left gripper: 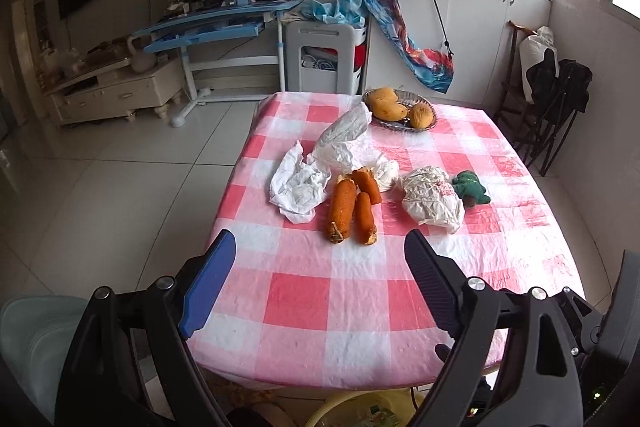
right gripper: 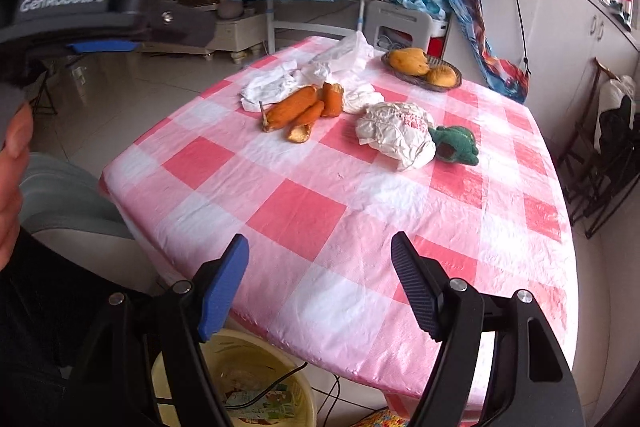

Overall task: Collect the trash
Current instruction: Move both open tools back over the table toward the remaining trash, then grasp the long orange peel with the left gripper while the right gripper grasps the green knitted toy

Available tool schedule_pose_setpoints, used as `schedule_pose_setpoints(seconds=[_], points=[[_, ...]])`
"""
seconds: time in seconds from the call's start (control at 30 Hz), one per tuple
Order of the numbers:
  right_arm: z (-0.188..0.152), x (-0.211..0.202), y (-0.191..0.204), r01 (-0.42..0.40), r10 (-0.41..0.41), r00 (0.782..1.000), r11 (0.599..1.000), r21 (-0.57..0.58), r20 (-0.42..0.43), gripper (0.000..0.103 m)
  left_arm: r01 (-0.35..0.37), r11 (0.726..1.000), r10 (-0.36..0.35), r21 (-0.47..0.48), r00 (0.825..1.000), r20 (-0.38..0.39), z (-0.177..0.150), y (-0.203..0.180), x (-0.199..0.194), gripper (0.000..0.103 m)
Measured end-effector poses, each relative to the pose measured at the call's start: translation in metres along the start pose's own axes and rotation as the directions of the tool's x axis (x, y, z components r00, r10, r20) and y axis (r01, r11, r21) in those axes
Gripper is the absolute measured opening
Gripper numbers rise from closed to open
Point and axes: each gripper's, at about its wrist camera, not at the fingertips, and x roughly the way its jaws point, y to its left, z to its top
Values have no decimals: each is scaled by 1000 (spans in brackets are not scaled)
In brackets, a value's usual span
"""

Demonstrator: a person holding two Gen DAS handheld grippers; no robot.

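On the pink-checked tablecloth point(left gripper: 304, 291) point(right gripper: 304, 215) lie three orange corn cobs point(left gripper: 343, 211) point(right gripper: 292, 109), crumpled white tissue point(left gripper: 298, 187) point(right gripper: 266, 87), a clear plastic bag point(left gripper: 346, 137) point(right gripper: 344, 57), a small white wad point(left gripper: 386, 173) point(right gripper: 362, 97) and a crumpled white printed bag point(left gripper: 434, 201) point(right gripper: 400, 135). My left gripper point(left gripper: 320, 239) is open and empty above the near table edge, short of the cobs. My right gripper point(right gripper: 320, 241) is open and empty over the near right part of the table. A yellow bin point(right gripper: 256, 383) point(left gripper: 360, 411) with trash stands under the table's near edge.
A green plush toy point(left gripper: 472, 187) point(right gripper: 456, 145) lies beside the printed bag. A bowl of mangoes point(left gripper: 400, 107) point(right gripper: 422, 67) stands at the far edge. A pale chair point(left gripper: 36, 351) point(right gripper: 68, 203) stands at the near left. The left gripper's body point(right gripper: 80, 3) shows in the right wrist view. Folded chairs point(left gripper: 556, 107) stand on the right.
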Motion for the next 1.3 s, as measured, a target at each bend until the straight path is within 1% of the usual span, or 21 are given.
schedule_pose_setpoints(seconds=[0.07,0.27,0.5,0.67,0.73,0.8,0.9,1.0,1.1,1.2,1.27,1.3], points=[[-1,4,4,2,-2,1000,1000,5,-18,71,2,1000,-2,-13,1000,-7,1,4,2,83],[-4,11,22,8,-11,998,999,-42,-58,71,18,998,-20,-61,999,-32,0,13,10,83],[-5,13,33,0,-5,997,998,-61,-79,71,19,997,-22,-71,999,-38,-1,17,10,83],[-5,15,33,-9,3,996,998,-66,-89,71,33,998,-34,-55,999,-14,3,23,-3,83],[-3,13,29,-14,10,997,998,-61,-78,71,27,998,-28,-57,999,-27,3,30,-2,83],[1,9,24,-25,22,998,999,-48,-58,71,25,995,-30,-99,998,-54,3,43,3,83],[6,5,15,-37,36,999,999,-33,-36,71,74,976,-95,-206,991,-92,2,66,11,83],[11,1,2,-60,59,998,998,-13,-19,71,82,958,-120,-274,985,-124,-3,81,23,83],[14,2,-6,-77,77,997,997,-16,-20,71,86,953,-132,-289,981,-142,-6,85,31,83],[18,2,-16,-94,94,995,996,-12,-19,71,71,951,-126,-302,978,-166,-8,90,43,83],[19,3,-25,-95,95,995,995,-3,-18,71,49,955,-106,-293,977,-185,-7,90,52,80],[21,4,-30,-91,91,996,996,5,-16,71,51,958,-108,-283,976,-190,-5,86,55,80]])
